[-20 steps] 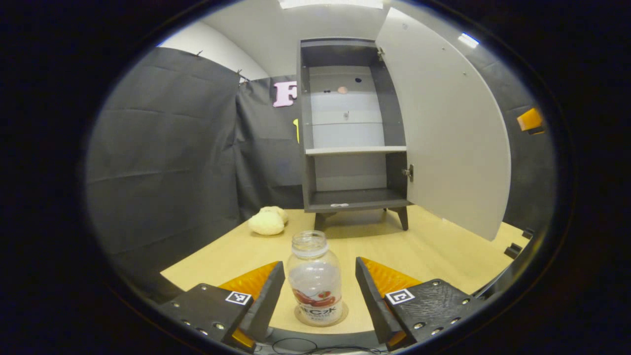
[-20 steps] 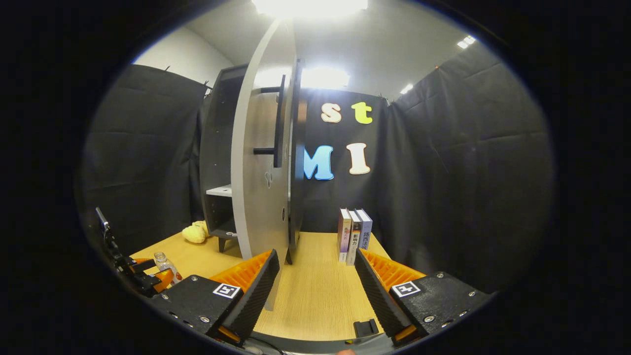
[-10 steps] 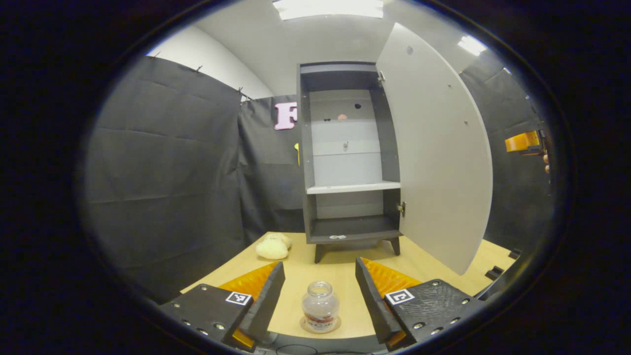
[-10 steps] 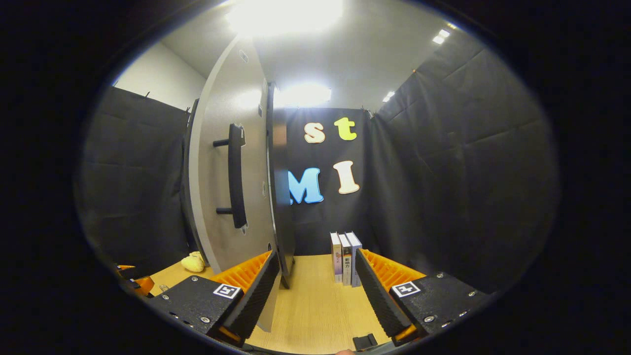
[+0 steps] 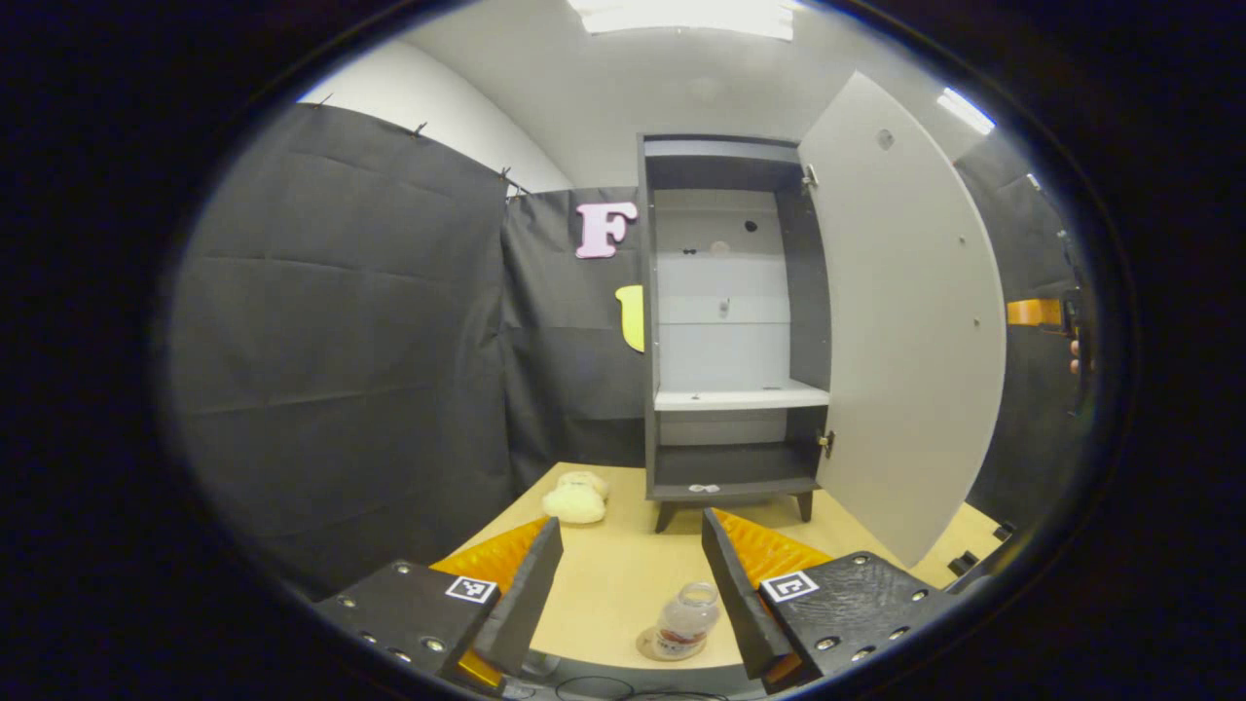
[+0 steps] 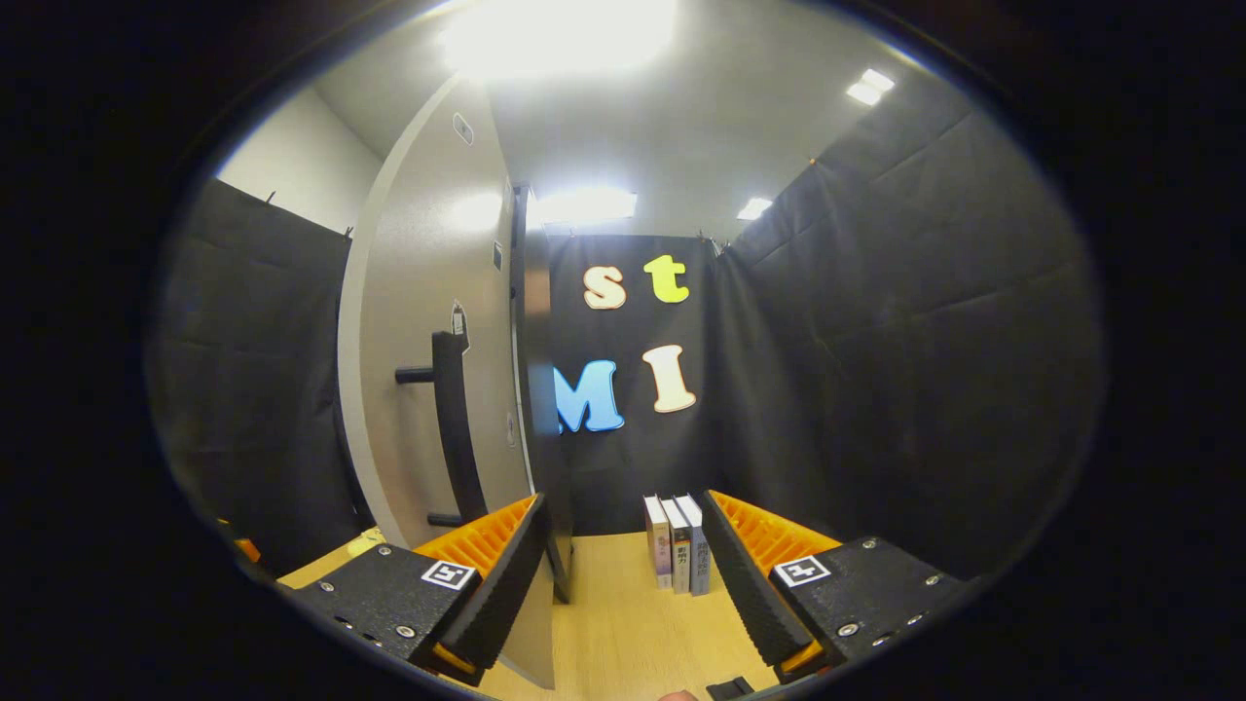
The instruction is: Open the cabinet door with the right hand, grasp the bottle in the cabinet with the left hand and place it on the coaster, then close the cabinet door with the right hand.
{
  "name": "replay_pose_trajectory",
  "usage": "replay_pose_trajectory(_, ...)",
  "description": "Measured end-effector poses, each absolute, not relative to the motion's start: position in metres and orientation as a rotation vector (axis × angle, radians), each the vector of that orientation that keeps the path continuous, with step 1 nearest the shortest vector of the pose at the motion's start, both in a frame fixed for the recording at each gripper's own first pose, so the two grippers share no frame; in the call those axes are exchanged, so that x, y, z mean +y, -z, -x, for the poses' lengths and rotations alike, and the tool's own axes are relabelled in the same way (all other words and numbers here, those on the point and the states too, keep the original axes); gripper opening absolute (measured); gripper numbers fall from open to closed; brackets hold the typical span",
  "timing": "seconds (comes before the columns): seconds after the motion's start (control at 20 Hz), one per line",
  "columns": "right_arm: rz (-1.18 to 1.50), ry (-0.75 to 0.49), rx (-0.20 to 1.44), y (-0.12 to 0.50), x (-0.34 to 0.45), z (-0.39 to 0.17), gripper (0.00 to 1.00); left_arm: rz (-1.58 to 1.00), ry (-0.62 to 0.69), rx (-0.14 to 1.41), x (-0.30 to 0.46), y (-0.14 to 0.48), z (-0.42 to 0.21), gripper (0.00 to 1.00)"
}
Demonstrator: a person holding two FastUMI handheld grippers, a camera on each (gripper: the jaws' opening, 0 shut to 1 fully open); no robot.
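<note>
In the left gripper view we see our left gripper (image 5: 631, 584) with its two fingers spread wide and nothing between them. Just ahead of it, close to its right finger, the small clear plastic bottle (image 5: 685, 619) with no cap stands on the round brown coaster (image 5: 650, 645) on the light wooden worktop (image 5: 623, 555). Farther ahead stands the tall dark grey cabinet (image 5: 725, 321), and its big pale grey door (image 5: 905, 321) swings open to the right of the gripper. A soft yellow plush toy (image 5: 574, 499) lies on the worktop ahead and a bit left, near the cabinet's foot. In the right gripper view our right gripper (image 6: 623, 574) is spread wide too and holds nothing. The door's long black bar handle (image 6: 453, 428) is ahead and to its left, and the door's edge is just beside its left finger. Three upright books (image 6: 677, 545) stand straight ahead between the fingers, against the black cloth.
</note>
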State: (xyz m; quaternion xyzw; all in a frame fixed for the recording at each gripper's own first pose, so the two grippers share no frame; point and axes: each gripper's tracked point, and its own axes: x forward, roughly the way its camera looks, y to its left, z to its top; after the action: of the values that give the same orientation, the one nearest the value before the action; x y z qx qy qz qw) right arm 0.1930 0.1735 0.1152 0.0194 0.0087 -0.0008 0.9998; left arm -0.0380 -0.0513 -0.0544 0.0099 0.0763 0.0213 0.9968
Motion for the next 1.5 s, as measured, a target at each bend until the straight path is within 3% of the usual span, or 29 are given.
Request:
replay_pose_trajectory(0.05, -0.043, 0.024, 0.008, -0.118, 0.171, -0.194, 0.95, -0.022, -0.050, 0.144, -0.043, 0.048, 0.036, 0.87)
replay_pose_trajectory(0.2, -0.059, 0.073, 0.001, -0.123, 0.173, -0.196, 0.95, -0.037, -0.062, 0.126, -0.020, 0.040, 0.028, 0.78)
replay_pose_trajectory(0.25, -0.061, 0.088, 0.008, -0.121, 0.171, -0.195, 0.94, -0.042, -0.068, 0.127, -0.016, 0.041, 0.027, 0.87)
replay_pose_trajectory(0.35, -0.070, 0.104, 0.023, -0.119, 0.175, -0.194, 0.95, -0.045, -0.076, 0.124, 0.001, 0.042, 0.021, 0.87)
replay_pose_trajectory(0.55, -0.055, 0.159, 0.027, -0.118, 0.172, -0.193, 0.94, -0.037, -0.088, 0.131, 0.034, 0.050, 0.010, 0.78)
replay_pose_trajectory(0.8, 0.006, 0.193, 0.016, -0.115, 0.163, -0.191, 0.93, -0.020, -0.087, 0.121, 0.060, 0.053, -0.007, 0.87)
replay_pose_trajectory(1.0, -0.013, 0.198, 0.020, -0.117, 0.177, -0.190, 0.93, -0.001, -0.062, 0.107, 0.067, 0.056, -0.025, 0.87)
replay_pose_trajectory(1.05, -0.011, 0.199, 0.018, -0.118, 0.180, -0.189, 0.93, 0.001, -0.059, 0.105, 0.068, 0.057, -0.029, 0.83)
replay_pose_trajectory(1.1, -0.006, 0.200, 0.016, -0.118, 0.182, -0.188, 0.93, 0.005, -0.053, 0.105, 0.070, 0.058, -0.033, 0.87)
replay_pose_trajectory(1.2, 0.001, 0.202, 0.014, -0.119, 0.184, -0.186, 0.93, 0.014, -0.040, 0.111, 0.072, 0.063, -0.039, 0.87)
replay_pose_trajectory(1.25, 0.000, 0.203, 0.015, -0.119, 0.186, -0.185, 0.93, 0.015, -0.038, 0.114, 0.075, 0.066, -0.041, 0.83)
replay_pose_trajectory(1.5, 0.002, 0.209, 0.012, -0.118, 0.191, -0.184, 0.93, 0.033, -0.023, 0.118, 0.086, 0.074, -0.049, 0.87)
